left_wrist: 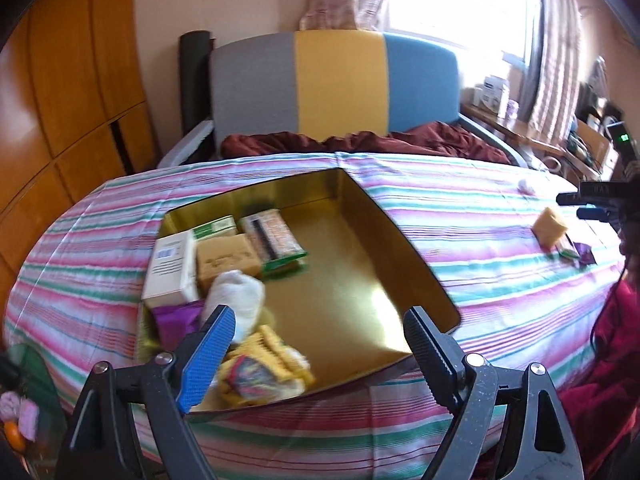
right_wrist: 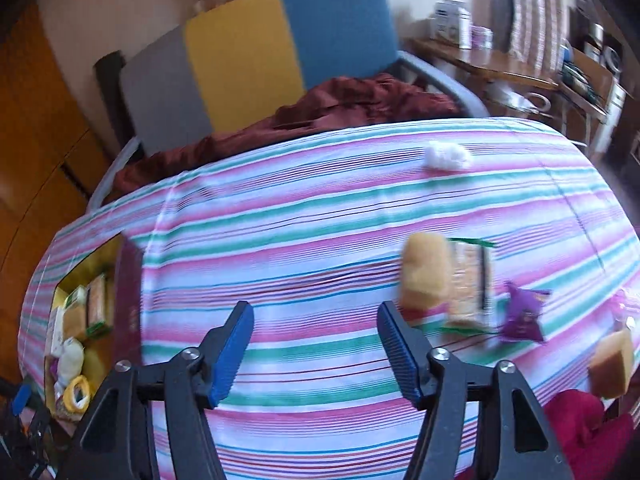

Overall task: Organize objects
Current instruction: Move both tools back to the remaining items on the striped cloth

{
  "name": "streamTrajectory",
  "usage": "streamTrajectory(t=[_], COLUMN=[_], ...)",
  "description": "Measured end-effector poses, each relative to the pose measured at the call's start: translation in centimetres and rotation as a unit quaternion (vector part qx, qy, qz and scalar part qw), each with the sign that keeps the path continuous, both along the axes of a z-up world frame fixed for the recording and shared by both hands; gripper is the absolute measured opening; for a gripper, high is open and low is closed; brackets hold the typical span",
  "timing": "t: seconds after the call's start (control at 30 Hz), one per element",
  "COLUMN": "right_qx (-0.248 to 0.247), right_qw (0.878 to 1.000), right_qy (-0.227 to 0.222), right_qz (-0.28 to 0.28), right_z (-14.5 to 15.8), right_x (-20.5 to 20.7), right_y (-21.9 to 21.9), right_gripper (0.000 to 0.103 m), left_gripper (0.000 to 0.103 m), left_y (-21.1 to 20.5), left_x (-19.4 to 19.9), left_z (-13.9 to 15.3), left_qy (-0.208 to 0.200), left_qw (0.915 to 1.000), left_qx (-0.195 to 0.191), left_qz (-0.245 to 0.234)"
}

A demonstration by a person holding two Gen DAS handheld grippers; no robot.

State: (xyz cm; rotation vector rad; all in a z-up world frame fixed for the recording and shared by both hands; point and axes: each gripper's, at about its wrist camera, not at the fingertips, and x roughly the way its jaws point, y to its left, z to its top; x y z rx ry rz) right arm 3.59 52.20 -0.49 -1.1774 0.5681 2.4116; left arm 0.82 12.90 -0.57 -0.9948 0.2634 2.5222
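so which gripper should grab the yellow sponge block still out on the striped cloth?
Right gripper: open, empty, with the yellow sponge block just ahead of its right finger. Left gripper, also open, hangs over the gold tin, far from it.

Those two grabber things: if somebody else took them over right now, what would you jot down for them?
Left gripper: open, empty, over the gold tin.
Right gripper: open, empty, over the striped cloth.
Done: boxes, packets and a white bundle lie at the tin's left side.
Left: yellow sponge, snack packet, purple packet, second sponge and white wad lie loose on the cloth.
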Motion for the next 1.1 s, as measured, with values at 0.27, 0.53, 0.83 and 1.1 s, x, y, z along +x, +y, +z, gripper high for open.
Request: streamTrajectory(t=[0.27, 0.53, 0.83, 1.1], right_qx=[-0.051, -0.176, -0.196, -0.216], right_qw=[0.982, 0.926, 0.926, 0.918], right_qy=[0.029, 0.116, 0.142, 0.156], right_qz=[-0.178, -0.314, -0.290, -0.292], right_z=[-1.1, -4.1, -3.9, -4.3], right_x=[5.8, 12.0, 11.9, 12.2], right_y=[11.1, 16.3, 15.9, 16.2], right_gripper=[0.072, 0.075, 0.076, 0.076], left_gripper=[0.087, 0.087, 0.087, 0.087], left_y=[5.4, 12.0, 20.8, 28.5], left_x=[0.9, 1.1, 1.5, 1.1], left_z=[0.1, -0.5, -1.4, -1.4], left_qy=[0.005, -0.011, -0.031, -0.046], left_qw=[0.9975, 0.9913, 0.9782, 0.9648], left_qx=[-0.014, -0.023, -0.026, -0.016], left_qz=[-0.069, -0.129, -0.203, -0.258])
